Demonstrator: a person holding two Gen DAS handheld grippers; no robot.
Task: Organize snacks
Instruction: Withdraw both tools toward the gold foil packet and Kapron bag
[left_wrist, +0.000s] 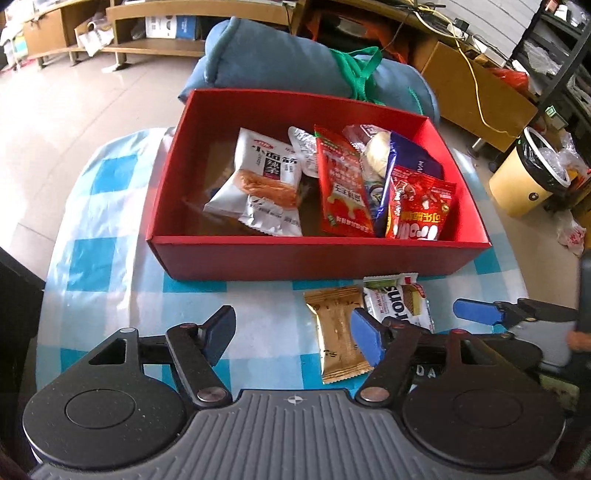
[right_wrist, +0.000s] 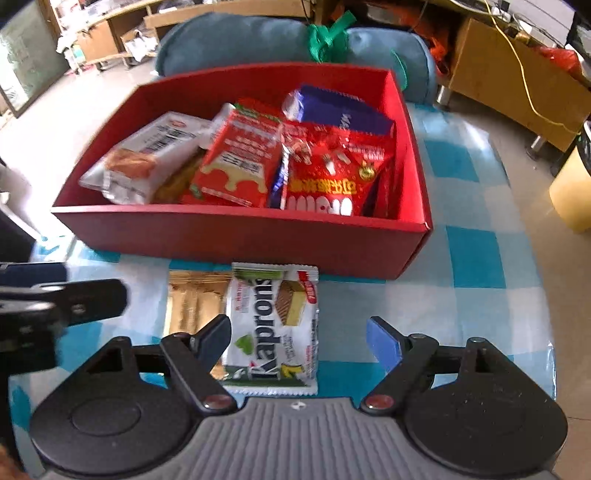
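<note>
The worktop (right_wrist: 476, 258), under a blue-and-white checked cloth, carries a red cardboard box (left_wrist: 314, 258) already crowded with snack packets, several leaning on edge against one another. Any packet dropped onto that leaning stack could slide off or tip the others flat, so the open space at the box's left end looks the safer target.

Two packets are left outside, just in front of the box wall: a white Kaprons wafer packet (right_wrist: 275, 325) and a gold foil packet (left_wrist: 338, 332), touching, the white one seemingly overlapping the gold edge. A pinch on either may drag its neighbour along.

The right tool (right_wrist: 299, 343) stands open and empty, its jaws astride the wafer packet. The left tool (left_wrist: 293, 336) is also open, holding nothing, with one blue pad over the gold packet. The tools work close together and might collide; the slick wrappers could also slip from a shallow grip.
</note>
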